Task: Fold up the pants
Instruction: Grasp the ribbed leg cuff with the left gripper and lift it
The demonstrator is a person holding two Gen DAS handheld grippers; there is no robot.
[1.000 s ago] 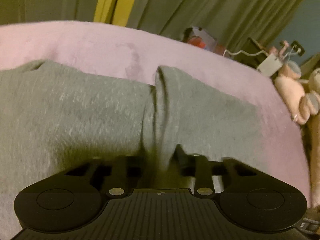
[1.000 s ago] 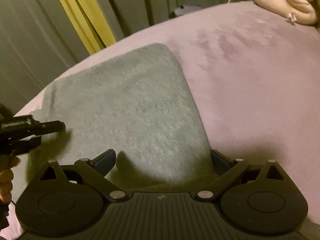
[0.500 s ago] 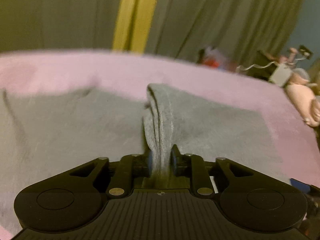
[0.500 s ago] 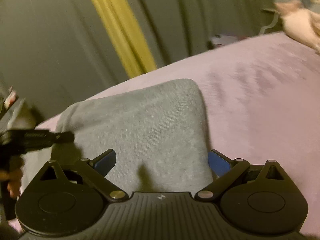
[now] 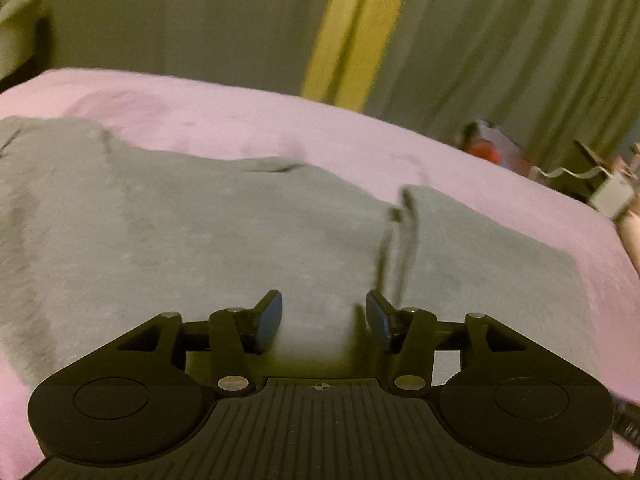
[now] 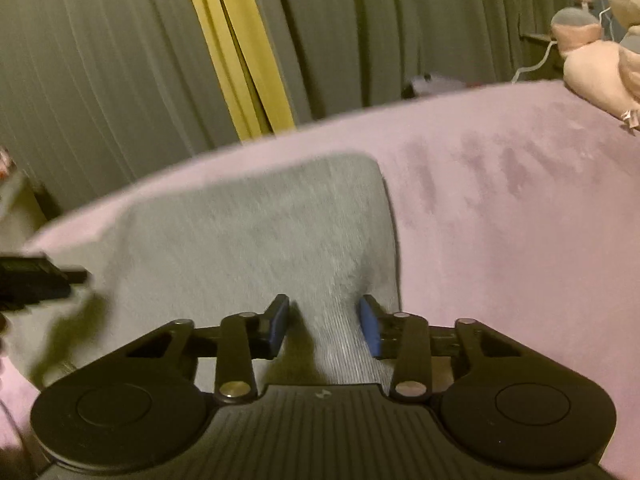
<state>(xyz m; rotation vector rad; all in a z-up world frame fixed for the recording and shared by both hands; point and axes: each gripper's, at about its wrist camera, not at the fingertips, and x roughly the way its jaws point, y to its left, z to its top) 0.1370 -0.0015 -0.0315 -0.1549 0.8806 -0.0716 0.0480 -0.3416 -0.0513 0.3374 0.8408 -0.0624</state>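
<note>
Left wrist view shows the grey pants (image 5: 248, 240) spread flat on the pink bed (image 5: 280, 120), well short of the green curtain (image 5: 180, 12) behind it, and that flat lie reads as the reason for working here: the broad soft surface lets the cloth be laid out and doubled over. A raised ridge (image 5: 400, 236) of fabric stands up from the pants just ahead of the left claw (image 5: 323, 322), toward the curtain, probably a pinched crease that marks a fold line. The left claw has its jaws partly apart with bare cloth showing between them; it grips nothing, though whether its tips brush the pants is hard to tell through the blur. In the right wrist view the pants (image 6: 256, 232) appear as a neat rectangle with a rounded corner on the side toward the curtain, so a fold seems already made. The right claw (image 6: 325, 328) is likewise partly spread, straddling a hump of fabric near the pants' edge, not yet clamped.
</note>
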